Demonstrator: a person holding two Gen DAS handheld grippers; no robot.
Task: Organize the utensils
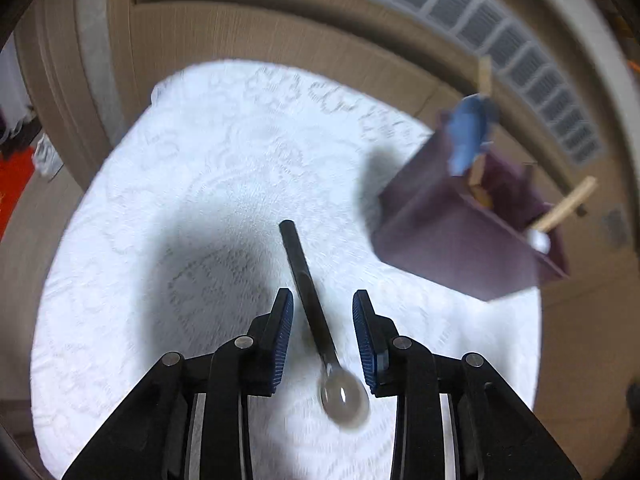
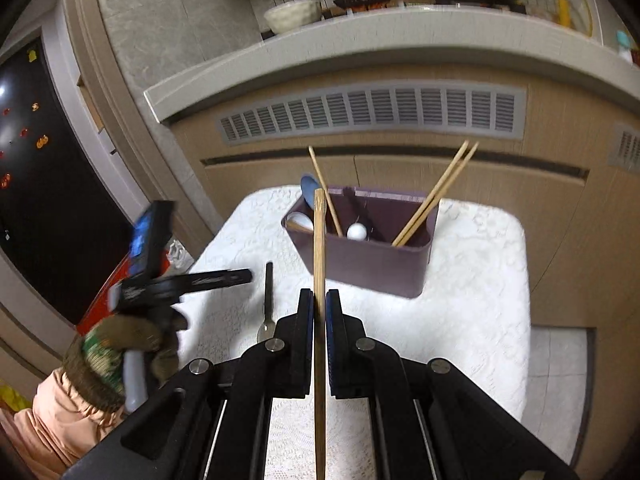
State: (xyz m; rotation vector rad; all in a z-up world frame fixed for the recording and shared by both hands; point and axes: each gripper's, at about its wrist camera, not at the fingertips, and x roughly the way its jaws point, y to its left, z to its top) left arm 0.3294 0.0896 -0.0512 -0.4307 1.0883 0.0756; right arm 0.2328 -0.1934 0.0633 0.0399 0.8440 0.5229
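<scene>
A black-handled metal spoon [image 1: 310, 292] lies on the white lace cloth [image 1: 200, 200]; it also shows in the right wrist view [image 2: 268, 300]. My left gripper [image 1: 323, 300] is open, its fingers either side of the spoon's handle, above it. My right gripper [image 2: 319, 300] is shut on a wooden chopstick [image 2: 319, 248] held upright in front of the purple utensil box [image 2: 372, 264]. The box [image 1: 460, 232] holds chopsticks [image 2: 436, 196], a blue spoon [image 2: 309, 192] and white spoons [image 2: 357, 232].
The cloth covers a small table [image 2: 480, 280] in front of a beige cabinet with a vent grille [image 2: 372, 114]. The left gripper's body and the gloved hand [image 2: 132, 340] are at the table's left edge. A counter with a bowl [image 2: 292, 14] stands behind.
</scene>
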